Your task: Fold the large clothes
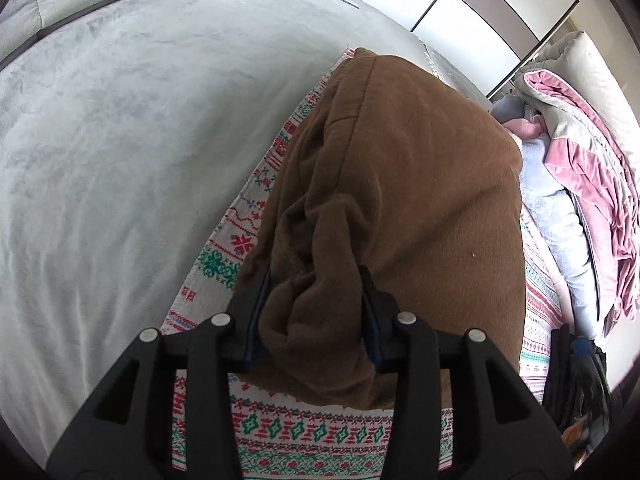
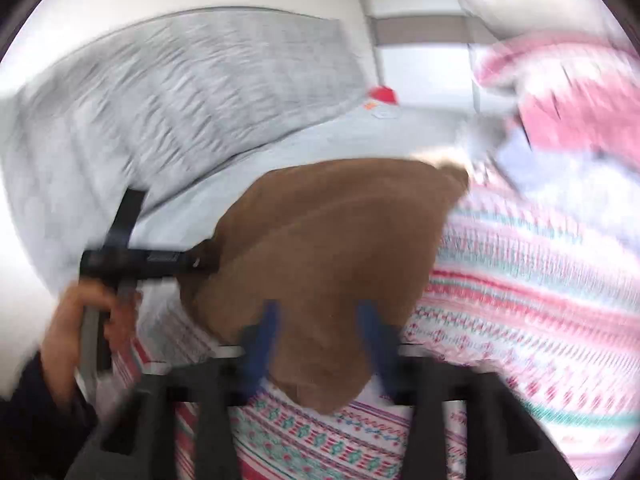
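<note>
Left gripper (image 1: 316, 308), nearest the left wrist lens: black fingers with blue pads (image 1: 256, 312) stand apart, a bunched fold of the brown garment (image 1: 400, 208) filling the gap between them. Whether the pads press the cloth or merely flank it cannot be told.

The brown garment lies lengthwise on a patterned cloth (image 1: 320, 436) of red, green and white bands. That cloth is spread over a pale grey bed cover (image 1: 120, 160). To the right, a heap of pink and grey bedding (image 1: 580, 168) sits beside the garment, not touching it as far as visible.

Right wrist view is motion-blurred. Right gripper (image 2: 320, 340): blue pads on either side of a corner of the brown garment; the jaws appear closed on it, cloth pulled up into a peak.

At left in that view, a hand (image 2: 80, 320) in a dark sleeve holds the left gripper's handle, its tip at the garment's far edge.
</note>
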A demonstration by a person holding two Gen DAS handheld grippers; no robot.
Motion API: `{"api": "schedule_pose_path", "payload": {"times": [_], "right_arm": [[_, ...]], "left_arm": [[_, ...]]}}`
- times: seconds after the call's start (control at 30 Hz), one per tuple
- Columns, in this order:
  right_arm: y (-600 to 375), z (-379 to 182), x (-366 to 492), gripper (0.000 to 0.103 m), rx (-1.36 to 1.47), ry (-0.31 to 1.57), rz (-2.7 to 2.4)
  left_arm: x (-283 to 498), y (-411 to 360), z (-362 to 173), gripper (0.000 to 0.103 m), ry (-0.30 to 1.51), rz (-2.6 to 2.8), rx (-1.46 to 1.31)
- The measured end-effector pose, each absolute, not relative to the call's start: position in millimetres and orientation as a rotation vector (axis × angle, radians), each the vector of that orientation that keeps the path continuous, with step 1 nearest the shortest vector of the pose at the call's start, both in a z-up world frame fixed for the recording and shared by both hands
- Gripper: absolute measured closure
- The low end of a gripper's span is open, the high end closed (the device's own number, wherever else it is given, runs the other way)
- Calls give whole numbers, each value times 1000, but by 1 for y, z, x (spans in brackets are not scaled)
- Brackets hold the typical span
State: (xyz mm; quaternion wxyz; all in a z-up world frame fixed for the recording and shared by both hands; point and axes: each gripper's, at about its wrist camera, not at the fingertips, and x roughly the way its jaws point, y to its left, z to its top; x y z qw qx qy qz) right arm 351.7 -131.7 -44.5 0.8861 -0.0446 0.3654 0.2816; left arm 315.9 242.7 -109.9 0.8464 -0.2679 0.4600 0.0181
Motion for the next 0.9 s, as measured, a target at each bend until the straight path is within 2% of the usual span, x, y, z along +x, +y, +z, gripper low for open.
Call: {"api": "schedule_pose_path", "payload": {"times": [0.17, 0.23, 0.4, 0.6, 0.73, 0.83, 0.9], "right_arm": [[-100, -98, 358, 91, -183, 906, 558], [-94, -105, 352, 91, -212, 895, 532], [-96, -124, 356, 92, -216, 947, 542], [-81, -129, 345, 92, -239, 944, 511], [-80, -132, 343, 92, -222, 941, 505], [-78, -130, 343, 92, -221, 941, 501], [-81, -128, 344, 91, -199, 944, 505]], "left_arm": [[315, 246, -111, 59, 974, 29, -588], [315, 246, -110, 58, 973, 30, -589], [308, 248, -93, 50, 934, 33, -555], [283, 265, -46, 50, 687, 101, -502], [285, 231, -28, 50, 597, -22, -374], [310, 208, -41, 50, 658, -71, -327], [338, 206, -72, 50, 781, 2, -319]]}}
